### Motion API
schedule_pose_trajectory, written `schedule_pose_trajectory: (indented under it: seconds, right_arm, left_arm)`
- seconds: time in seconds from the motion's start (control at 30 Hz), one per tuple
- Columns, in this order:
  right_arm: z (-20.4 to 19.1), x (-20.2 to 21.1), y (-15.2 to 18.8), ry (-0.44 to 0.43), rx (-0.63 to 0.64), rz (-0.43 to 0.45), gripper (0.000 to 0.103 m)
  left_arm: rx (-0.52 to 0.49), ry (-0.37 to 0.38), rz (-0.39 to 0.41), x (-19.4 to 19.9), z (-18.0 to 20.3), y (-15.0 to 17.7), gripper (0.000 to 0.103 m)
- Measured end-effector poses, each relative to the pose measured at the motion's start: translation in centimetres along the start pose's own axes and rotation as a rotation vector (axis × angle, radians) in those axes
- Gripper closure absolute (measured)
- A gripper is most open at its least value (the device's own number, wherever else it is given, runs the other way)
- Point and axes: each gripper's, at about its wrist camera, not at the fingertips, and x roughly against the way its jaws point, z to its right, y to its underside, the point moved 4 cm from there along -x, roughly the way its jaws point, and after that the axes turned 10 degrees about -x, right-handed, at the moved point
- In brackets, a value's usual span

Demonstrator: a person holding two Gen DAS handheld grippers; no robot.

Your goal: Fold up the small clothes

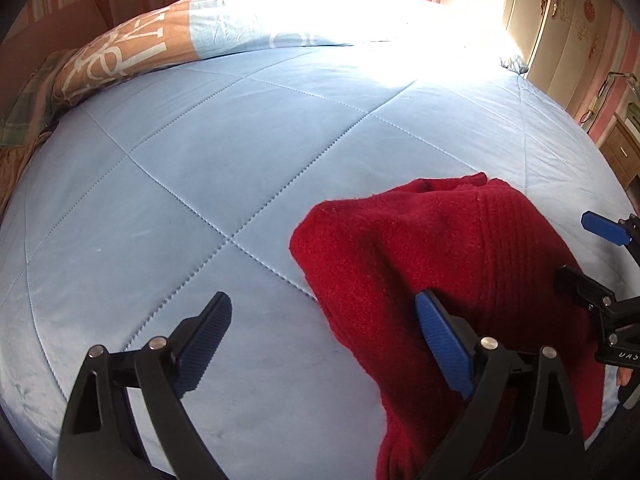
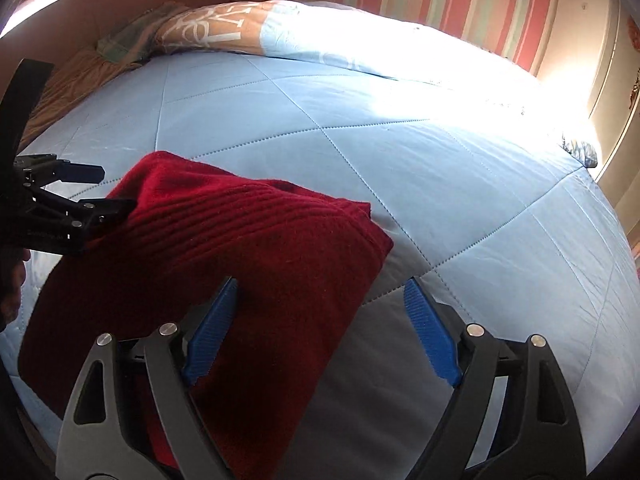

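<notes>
Item: red knitted woollen garment [image 1: 432,264], lying doubled over on pale blue quilted bedspread [image 1: 200,168]. Left gripper [image 1: 324,344] and right gripper [image 2: 320,332], at its near corners: jaws wide, holding nothing. One fold apparently done; more possibly left.

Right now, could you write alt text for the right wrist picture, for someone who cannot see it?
A folded red knitted garment lies on a light blue quilted bedspread. The right tool stands open above the garment's right edge, holding nothing. The left tool reaches in from the left, and a patterned pillow lies at the far end of the bed.
</notes>
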Motion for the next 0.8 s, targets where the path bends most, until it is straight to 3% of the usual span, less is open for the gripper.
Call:
schedule_pose_trajectory:
  seconds: [0.13, 0.27, 0.33, 0.5, 0.67, 0.8]
  right_arm:
    - [0.7, -2.1, 0.1, -0.028, -0.065, -0.024, 0.009]
    - [0.5, -2.0, -0.3, -0.032, -0.076, -0.015, 0.010]
    - [0.1, -0.5, -0.5, -0.066, -0.073, 0.018, 0.016]
    - [-1.4, 5.6, 1.3, -0.113, -0.014, 0.128, 0.013]
    - [-3.8, 9.6, 6.2, -0.042, 0.094, 0.177, 0.012]
    - [-4.1, 8.0, 9.6, 0.101, 0.167, 0.145, 0.013]
  left_arm:
    - [0.015, 0.023, -0.005, -1.7, -1.2, 0.6, 0.001]
    - [0.018, 0.027, -0.007, -1.8, -1.3, -0.1, 0.001]
    - [0.014, 0.024, 0.006, -0.5, -1.0, 0.0, 0.001]
    - [-0.042, 0.001, 0.077, 4.8, 0.5, 2.3, 0.003]
    - [-0.195, -0.104, 0.160, 9.7, 4.4, 6.6, 0.002]
    - [-0.311, -0.236, 0.144, 8.5, 6.1, 9.2, 0.002]
